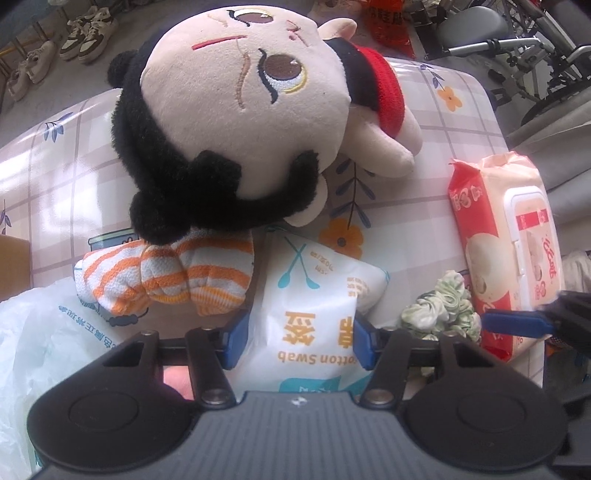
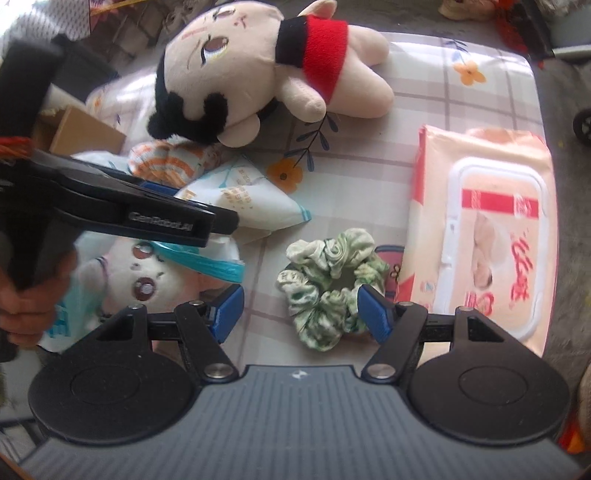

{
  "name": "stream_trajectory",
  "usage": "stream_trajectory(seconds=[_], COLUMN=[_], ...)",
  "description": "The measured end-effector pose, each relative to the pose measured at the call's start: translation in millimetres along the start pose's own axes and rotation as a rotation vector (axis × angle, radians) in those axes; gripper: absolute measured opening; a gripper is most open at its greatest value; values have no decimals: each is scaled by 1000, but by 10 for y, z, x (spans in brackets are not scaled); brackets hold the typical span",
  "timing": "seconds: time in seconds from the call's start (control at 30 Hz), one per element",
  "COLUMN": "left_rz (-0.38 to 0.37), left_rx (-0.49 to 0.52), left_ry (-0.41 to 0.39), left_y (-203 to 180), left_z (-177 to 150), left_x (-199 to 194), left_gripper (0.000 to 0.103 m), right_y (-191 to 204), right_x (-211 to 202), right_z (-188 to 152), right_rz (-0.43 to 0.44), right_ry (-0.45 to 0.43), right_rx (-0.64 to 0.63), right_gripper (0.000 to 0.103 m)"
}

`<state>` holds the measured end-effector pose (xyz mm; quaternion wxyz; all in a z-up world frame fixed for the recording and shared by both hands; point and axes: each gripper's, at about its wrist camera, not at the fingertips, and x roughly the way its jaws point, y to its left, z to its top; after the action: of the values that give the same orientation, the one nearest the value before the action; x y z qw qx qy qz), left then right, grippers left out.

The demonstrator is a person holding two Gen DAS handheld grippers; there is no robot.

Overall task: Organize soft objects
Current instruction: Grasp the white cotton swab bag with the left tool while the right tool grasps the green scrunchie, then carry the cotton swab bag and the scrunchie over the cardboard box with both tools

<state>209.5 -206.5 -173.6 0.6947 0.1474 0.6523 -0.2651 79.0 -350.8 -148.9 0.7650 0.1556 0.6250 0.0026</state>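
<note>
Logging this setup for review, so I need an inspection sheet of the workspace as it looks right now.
Surface: table under a glossy checked floral cloth.
Job's things: beige plush doll with black hair and red top; orange-and-white striped socks; white cotton swab packet; green-and-white fabric scrunchie; peach wet-wipes pack with white lid; white plush toy inside a thin plastic bag.
Clutter: cardboard box at the table's edge.
Grippers: left gripper pads press the swab packet; right gripper open, one finger touching the scrunchie.
Cables: nothing seen.
Surroundings: shoes on the floor, metal-framed wheeled equipment.
</note>
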Motion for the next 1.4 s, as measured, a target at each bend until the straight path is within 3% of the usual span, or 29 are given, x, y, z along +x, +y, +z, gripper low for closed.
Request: stream_trajectory(seconds=[0.17, 0.33, 0.43, 0.87, 1.03, 1.4], left_rz=[-14, -4, -21, -84, -100, -145], left_rx=[-2, -10, -21, -31, -46, -228], left_ry=[-12, -33, -46, -143, -217, -392], left_y=[31, 55, 70, -97, -137, 258], left_z=[-5, -15, -26, -185, -323, -776], left_x=[-34, -67, -121, -616, -948, -1736], left_gripper=[50, 46, 45, 44, 44, 44], right_y=[64, 51, 61, -53, -127, 138], right_x=[227, 331, 246, -433, -724, -1371], right_z=[46, 17, -22, -192, -235, -156], right_rz=[-37, -34, -30, 6, 73, 197], right_ry=[45, 69, 39, -106, -149, -231], right_rx=[-49, -11, 3, 143, 224, 272], right_gripper=[50, 16, 7, 6, 6, 6])
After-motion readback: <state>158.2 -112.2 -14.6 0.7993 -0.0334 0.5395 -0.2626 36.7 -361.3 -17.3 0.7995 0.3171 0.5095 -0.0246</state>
